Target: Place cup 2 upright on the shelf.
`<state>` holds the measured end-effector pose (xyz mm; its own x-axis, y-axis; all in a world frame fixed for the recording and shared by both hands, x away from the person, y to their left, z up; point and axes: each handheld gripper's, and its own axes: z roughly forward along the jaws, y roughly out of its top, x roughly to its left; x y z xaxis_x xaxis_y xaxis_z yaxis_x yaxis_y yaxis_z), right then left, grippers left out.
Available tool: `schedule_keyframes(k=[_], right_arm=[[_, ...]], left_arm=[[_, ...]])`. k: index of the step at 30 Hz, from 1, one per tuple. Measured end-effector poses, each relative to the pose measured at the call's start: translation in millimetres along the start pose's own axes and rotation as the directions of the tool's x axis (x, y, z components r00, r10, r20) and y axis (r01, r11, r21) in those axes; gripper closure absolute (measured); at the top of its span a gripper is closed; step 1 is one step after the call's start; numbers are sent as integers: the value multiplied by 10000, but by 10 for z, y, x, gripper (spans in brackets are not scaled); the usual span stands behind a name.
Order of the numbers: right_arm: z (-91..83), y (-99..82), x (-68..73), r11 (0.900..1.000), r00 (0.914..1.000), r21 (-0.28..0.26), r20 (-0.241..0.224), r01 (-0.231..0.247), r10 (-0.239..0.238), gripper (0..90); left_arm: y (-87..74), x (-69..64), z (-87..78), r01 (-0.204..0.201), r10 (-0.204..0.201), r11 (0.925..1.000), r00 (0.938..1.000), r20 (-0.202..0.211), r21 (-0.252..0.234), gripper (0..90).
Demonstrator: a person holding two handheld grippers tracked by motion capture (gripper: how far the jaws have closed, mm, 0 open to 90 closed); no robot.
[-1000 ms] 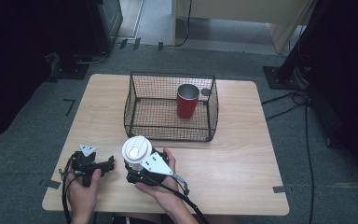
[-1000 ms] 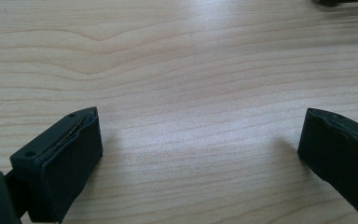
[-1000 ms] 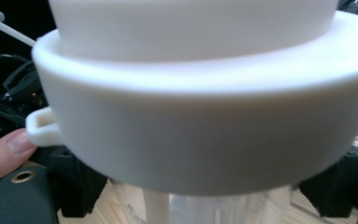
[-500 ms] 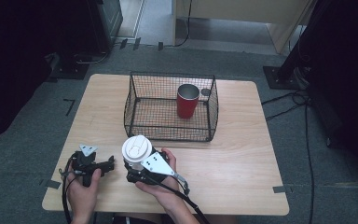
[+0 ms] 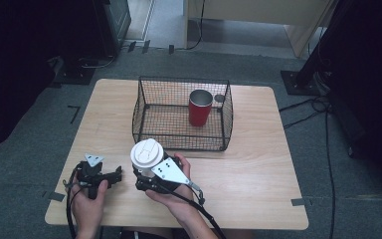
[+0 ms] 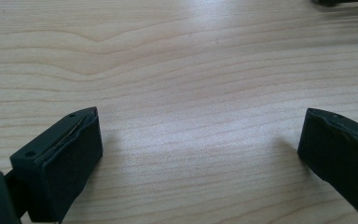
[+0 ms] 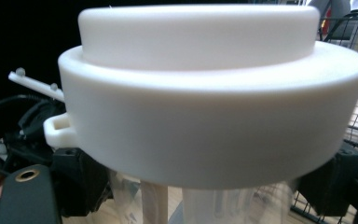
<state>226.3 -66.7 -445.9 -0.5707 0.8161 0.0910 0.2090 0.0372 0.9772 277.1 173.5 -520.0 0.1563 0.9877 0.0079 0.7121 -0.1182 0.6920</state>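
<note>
High view showed the left gripper (image 5: 117, 175) resting low on the desk (image 5: 258, 164) near its front left edge, and the left gripper view showed its jaws spread wide over bare wood with nothing between them. Just to its right, the right gripper (image 5: 146, 172) was clenched on a clear cup with a white lid (image 5: 146, 154), held upright near the front edge; the right gripper view showed that lid (image 7: 205, 93) close up with a black jaw at either side of the clear wall below it. Farther back, the wire basket (image 5: 144, 107) already held a red cup (image 5: 200, 107), standing upright. Judging by that, one cup seemed stowed, and the lidded cup, now grasped, remained to be carried over the rim into the basket.
</note>
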Motion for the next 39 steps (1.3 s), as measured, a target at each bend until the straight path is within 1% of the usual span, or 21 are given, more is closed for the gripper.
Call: schedule_keyframes(k=[6,20,28,33,39], right_arm=[[-6,106,-27,9999,9999,-167,111,-4,6,162],[11,409,-124,9977,9986,-616,458,276,-248,161],[50,514,-159,9956,9975,-854,634,380,-327,160],[82,578,-183,9939,9962,-970,738,529,-458,160],[109,629,-203,9923,9952,-1096,857,570,-477,160]], left_arm=[[0,0,0,4,-4,10000,10000,-6,-4,4],[1,0,-1,-2,2,10000,10000,-2,16,5],[0,0,-1,2,-2,10000,10000,-3,11,4],[0,0,0,4,-4,10000,10000,-2,9,4],[0,0,0,3,-3,10000,10000,-3,10,4]])
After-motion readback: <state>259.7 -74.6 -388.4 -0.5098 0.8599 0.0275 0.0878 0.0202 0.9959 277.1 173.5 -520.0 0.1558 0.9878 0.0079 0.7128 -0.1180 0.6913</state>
